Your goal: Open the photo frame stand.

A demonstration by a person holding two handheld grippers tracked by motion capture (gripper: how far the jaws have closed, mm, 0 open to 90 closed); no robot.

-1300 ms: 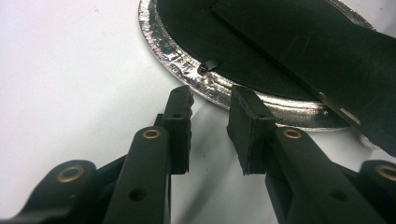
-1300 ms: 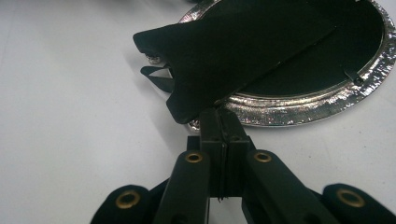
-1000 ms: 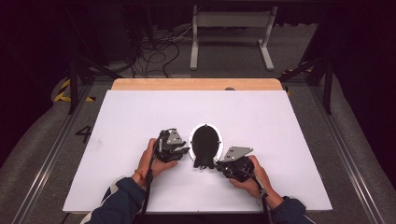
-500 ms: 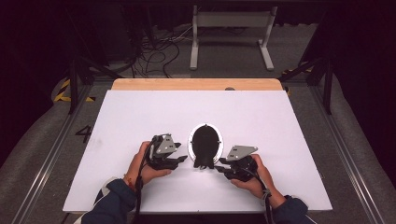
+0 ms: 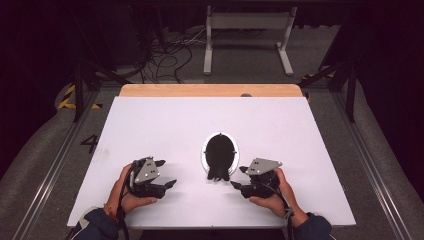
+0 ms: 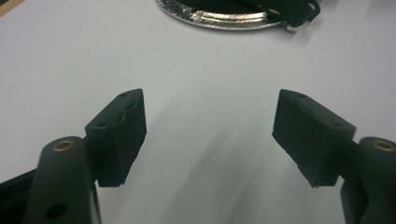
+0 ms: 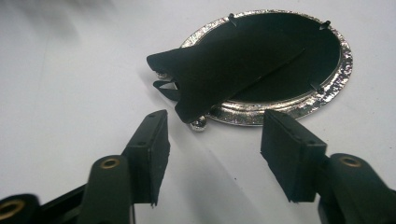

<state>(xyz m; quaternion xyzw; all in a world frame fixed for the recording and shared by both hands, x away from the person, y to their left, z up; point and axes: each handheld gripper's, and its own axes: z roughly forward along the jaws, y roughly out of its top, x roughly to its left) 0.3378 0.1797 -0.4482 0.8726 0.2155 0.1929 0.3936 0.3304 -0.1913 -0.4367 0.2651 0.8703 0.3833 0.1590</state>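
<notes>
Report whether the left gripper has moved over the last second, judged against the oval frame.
Yes. The left gripper has drawn back from the oval frame, leftward and toward the person; bare white table now separates them.

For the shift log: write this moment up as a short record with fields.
surface: white table, wooden strip along its far edge
object: oval silver-rimmed frame lying face down, black back up, black stand flap towards the person
left hand-held gripper: open, holding nothing, left of the frame, apart from it
right hand-held gripper: open, holding nothing, aimed at the flap end of the frame, not touching
hands: one on each gripper, at the near edge
</notes>
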